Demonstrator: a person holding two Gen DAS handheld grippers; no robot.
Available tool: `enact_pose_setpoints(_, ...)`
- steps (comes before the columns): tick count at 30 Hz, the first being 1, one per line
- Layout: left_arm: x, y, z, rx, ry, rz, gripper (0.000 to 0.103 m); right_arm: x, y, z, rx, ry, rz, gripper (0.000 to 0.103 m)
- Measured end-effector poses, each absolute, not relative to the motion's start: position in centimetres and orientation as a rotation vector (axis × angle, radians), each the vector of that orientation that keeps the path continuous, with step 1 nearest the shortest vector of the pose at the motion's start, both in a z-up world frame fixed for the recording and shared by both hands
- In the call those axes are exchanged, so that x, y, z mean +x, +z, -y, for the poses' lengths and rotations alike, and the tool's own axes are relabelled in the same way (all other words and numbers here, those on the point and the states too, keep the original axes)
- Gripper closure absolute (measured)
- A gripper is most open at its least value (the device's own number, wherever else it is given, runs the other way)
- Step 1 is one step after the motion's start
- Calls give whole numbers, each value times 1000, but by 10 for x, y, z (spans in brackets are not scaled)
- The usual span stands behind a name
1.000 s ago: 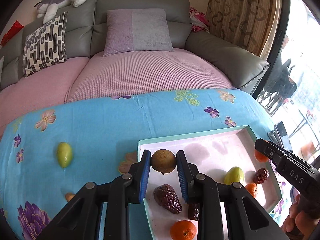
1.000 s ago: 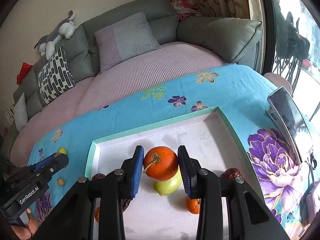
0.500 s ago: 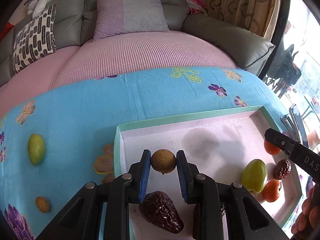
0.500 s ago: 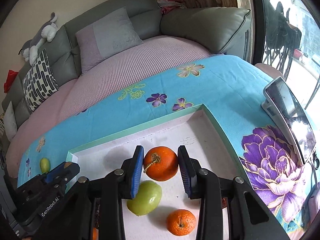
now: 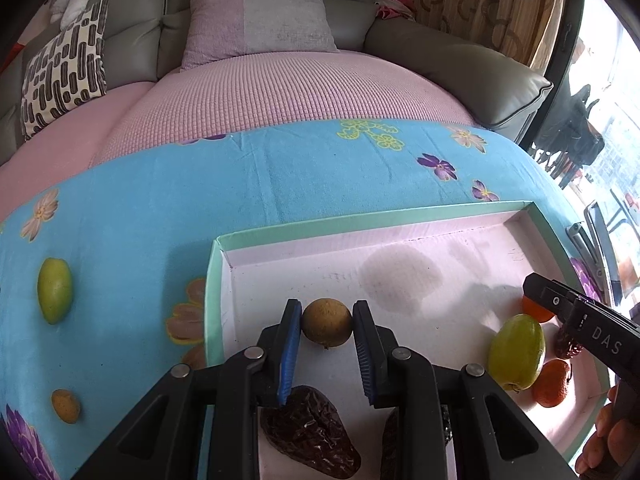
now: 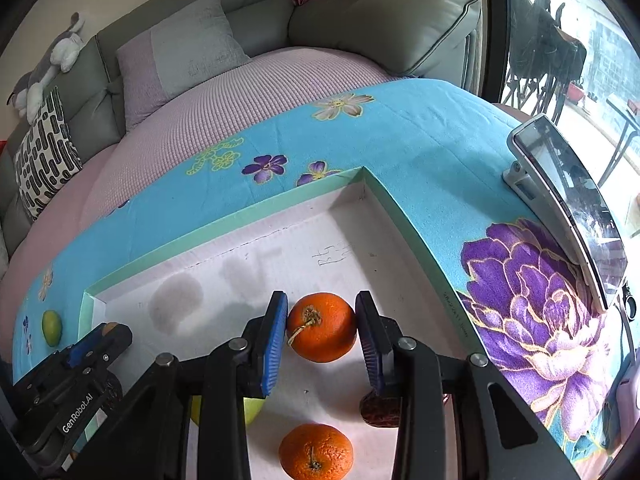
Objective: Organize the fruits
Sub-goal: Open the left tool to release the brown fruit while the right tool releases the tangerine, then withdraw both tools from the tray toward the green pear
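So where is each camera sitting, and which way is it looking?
Left wrist: on the left gripper, looking forward over the tray toward the sofa; its fingers pinch a brown fruit; a hand shows.
Right wrist: on the right gripper, facing likewise; it pinches an orange; the left gripper shows.
Both share the tray.

The tray looks like matt cardboard, mint green on the rim and white inside, resting on a matt blue floral cloth. The left tongs are matt black plastic with ribbed blue pads and metal pivot pins. The held orange has glossy, pitted skin; the brown fruit looks dull and rough.
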State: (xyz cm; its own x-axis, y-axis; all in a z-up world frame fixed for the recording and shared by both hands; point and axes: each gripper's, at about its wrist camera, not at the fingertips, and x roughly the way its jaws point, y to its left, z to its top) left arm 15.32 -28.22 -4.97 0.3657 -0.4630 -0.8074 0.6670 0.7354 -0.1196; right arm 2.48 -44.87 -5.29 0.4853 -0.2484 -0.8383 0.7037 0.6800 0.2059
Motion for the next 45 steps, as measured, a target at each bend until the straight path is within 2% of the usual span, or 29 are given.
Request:
enact_pose_setpoints(22, 160, -49, 275, 245, -710, -973, 74, 35, -53, 443, 537, -621, -929, 66)
enact_pose_setpoints(24, 160, -48, 273, 245, -709, -972, 74, 35, -53, 442, 544, -617, -928, 60)
enact_pose_setpoints(26, 160, -45, 272, 244, -709, -968, 73, 35, -53, 442, 536, -623, -929, 41)
enact_pose_setpoints(30, 157, -36, 270, 242, -715, -957, 73, 36, -51, 442, 540, -615, -928, 39)
enact_pose_setpoints(33, 155, -29, 267, 241, -715, -951, 61, 36, -48, 440, 524, -617, -926, 28)
enact_pose_setpoints(34, 154, -27, 265, 240, -716, -950, 49, 36, -46, 438, 514, -618, -927, 26)
enact_pose_setpoints(35, 153, -24, 264, 238, -717, -945, 42, 36, -44, 437, 505, -618, -926, 24)
enact_pose_setpoints(39, 151, -16, 259, 239, -709, -933, 40, 38, -40, 432, 479, -612, -934, 24)
enact_pose_setpoints(45, 156, -7, 240, 237, -635, -912, 24, 35, -34, 425, 448, -618, -941, 23)
